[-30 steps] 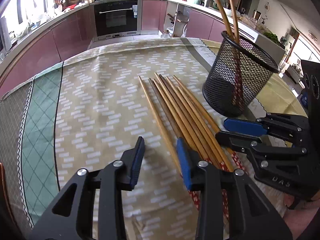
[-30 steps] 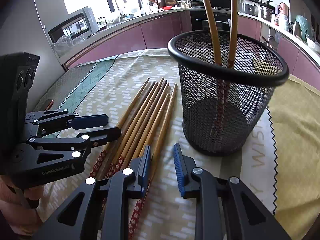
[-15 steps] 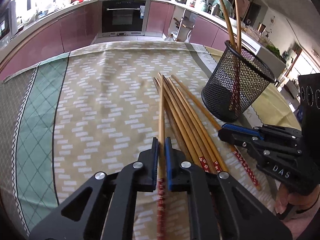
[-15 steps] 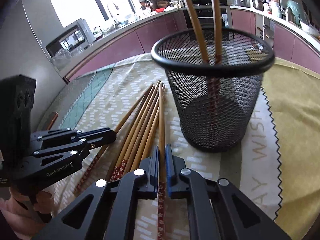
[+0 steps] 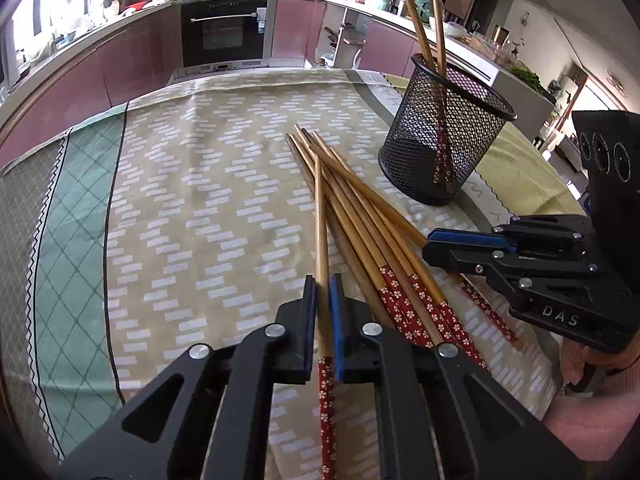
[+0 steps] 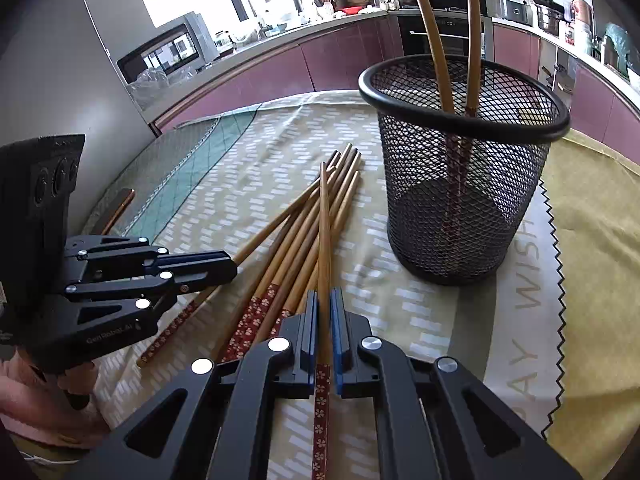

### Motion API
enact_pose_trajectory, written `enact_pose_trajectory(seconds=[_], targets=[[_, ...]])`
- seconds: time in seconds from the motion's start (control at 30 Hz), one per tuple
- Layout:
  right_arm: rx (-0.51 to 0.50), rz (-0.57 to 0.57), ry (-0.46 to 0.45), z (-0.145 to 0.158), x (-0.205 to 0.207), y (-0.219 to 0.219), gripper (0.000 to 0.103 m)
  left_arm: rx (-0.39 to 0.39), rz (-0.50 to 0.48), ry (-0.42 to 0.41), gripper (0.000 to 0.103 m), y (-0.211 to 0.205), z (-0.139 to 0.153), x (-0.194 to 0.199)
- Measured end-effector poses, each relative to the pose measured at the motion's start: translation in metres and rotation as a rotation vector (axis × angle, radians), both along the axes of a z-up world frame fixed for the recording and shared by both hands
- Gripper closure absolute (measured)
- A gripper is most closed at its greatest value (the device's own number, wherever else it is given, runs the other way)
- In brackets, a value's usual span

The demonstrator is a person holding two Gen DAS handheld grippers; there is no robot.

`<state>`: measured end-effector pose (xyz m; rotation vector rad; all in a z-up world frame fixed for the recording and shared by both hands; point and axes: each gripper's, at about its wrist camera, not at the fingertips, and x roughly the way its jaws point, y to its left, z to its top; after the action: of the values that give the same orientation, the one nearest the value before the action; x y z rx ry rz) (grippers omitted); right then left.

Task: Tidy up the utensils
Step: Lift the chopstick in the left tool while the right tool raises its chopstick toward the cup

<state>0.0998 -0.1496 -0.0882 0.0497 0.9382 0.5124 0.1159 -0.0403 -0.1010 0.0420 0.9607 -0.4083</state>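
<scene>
Several bamboo chopsticks (image 5: pixel 360 232) with red flowered ends lie in a loose pile on the tablecloth. My left gripper (image 5: pixel 322 292) is shut on one chopstick (image 5: pixel 319 216), whose tip crosses over the pile. In the right wrist view my right gripper (image 6: pixel 324 304) is shut on another chopstick (image 6: pixel 325 224), angled across the pile (image 6: pixel 296 248). A black mesh cup (image 5: pixel 440 140) (image 6: pixel 460 200) stands upright just beyond, with two chopsticks (image 6: pixel 474 40) in it. Each gripper shows in the other's view: the right gripper (image 5: pixel 430 245) and the left gripper (image 6: pixel 234 265).
A patterned beige and green tablecloth (image 5: pixel 180 200) covers the table, with a yellow cloth (image 6: pixel 592 240) on the right. A copper-coloured object (image 6: pixel 118 210) lies near the far left edge. Kitchen counters and an oven (image 5: pixel 224 32) run behind. A hand (image 6: pixel 44 396) holds the left gripper.
Both grippers stood open over the pile a second ago; each has closed on one chopstick. The two held chopsticks have swung out of line and now cross the others.
</scene>
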Motion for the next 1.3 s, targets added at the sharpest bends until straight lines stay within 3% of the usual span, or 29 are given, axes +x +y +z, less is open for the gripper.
enact_pose_trajectory(seconds=[0.37,0.47,0.57,0.83,1.3], targets=[[-0.064,0.006,-0.017,-0.004,0.014,0.010,0.095,0.046,-0.038,-0.018,0.087,-0.009,-0.001,0.018],[-0.057,0.002,-0.017,-0.004,0.015,0.009,0.096,0.053,-0.030,-0.023,0.087,-0.012,-0.001,0.022],[-0.050,-0.004,-0.024,-0.002,0.012,0.007,0.097,0.053,-0.009,-0.024,0.094,-0.012,0.000,0.024],[0.023,0.003,-0.095,0.024,-0.006,-0.010,0.097,-0.008,-0.002,-0.028,0.096,-0.004,0.012,0.015],[0.158,-0.024,-0.219,0.078,-0.027,-0.054,0.097,-0.216,-0.103,-0.139,0.096,0.011,0.091,-0.012]])
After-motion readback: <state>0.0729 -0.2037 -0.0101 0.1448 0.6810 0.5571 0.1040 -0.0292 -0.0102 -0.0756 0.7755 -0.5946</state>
